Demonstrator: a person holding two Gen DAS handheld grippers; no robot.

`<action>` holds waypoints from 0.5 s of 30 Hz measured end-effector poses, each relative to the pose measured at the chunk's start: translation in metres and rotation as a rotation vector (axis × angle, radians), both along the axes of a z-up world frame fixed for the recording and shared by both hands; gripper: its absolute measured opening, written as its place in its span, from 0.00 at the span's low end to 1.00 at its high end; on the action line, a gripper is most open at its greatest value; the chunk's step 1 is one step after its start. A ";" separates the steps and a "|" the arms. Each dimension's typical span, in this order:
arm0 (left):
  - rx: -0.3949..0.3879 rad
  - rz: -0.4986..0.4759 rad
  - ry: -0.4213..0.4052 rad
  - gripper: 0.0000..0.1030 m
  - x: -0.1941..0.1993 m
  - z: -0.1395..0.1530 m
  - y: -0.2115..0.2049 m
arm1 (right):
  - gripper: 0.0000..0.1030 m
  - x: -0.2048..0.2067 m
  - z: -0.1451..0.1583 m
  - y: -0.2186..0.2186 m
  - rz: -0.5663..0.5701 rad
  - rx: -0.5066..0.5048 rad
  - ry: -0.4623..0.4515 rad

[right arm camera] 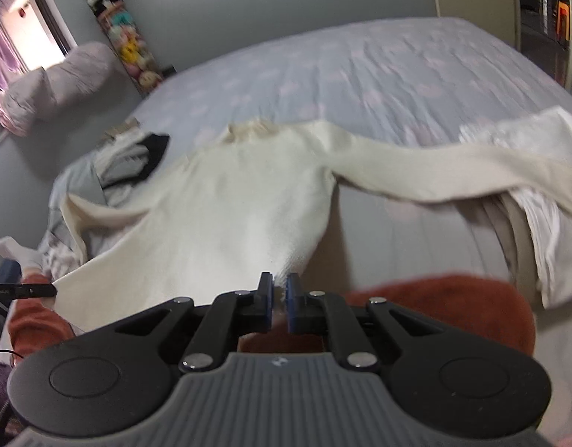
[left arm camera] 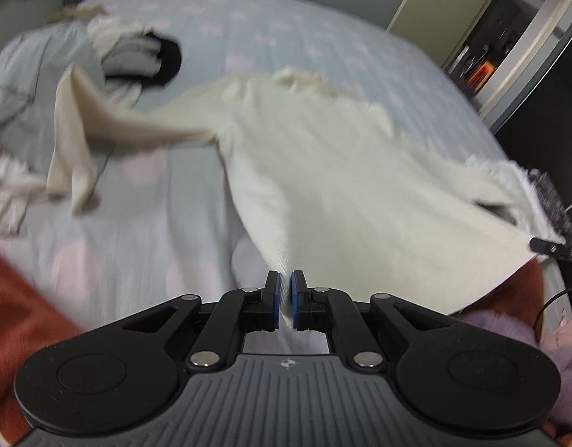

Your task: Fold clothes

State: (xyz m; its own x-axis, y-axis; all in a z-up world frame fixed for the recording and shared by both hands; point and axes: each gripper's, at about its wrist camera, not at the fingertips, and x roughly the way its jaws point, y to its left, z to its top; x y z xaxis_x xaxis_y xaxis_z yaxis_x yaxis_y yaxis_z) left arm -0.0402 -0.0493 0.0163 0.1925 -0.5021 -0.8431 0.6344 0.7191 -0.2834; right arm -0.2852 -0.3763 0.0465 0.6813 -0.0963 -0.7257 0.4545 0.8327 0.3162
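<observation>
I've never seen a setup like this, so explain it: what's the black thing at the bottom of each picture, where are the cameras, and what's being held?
No robot here: a person holds a two-finger gripper in each hand, each with a camera looking along its fingers. One picture is from the left gripper, the other from the right gripper. Both are shut on the hem of a cream sweater, stretched between them above the bed. More clothes lie piled on the bed. The pictures are blurred.
</observation>
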 end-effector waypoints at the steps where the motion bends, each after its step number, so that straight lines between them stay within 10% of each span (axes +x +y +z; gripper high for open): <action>1: 0.023 0.000 0.020 0.04 0.000 -0.012 0.000 | 0.08 -0.001 -0.006 0.001 -0.003 0.009 0.013; 15: 0.229 -0.057 0.097 0.05 -0.012 -0.085 -0.002 | 0.15 0.001 -0.047 0.012 0.032 -0.072 0.175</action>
State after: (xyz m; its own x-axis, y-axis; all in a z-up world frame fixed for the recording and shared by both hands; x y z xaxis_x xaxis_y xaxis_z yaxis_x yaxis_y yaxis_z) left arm -0.0518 -0.0508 -0.0684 0.0818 -0.3036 -0.9493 0.6536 0.7354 -0.1789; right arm -0.2840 -0.3639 -0.0003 0.5490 -0.1327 -0.8252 0.4703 0.8653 0.1737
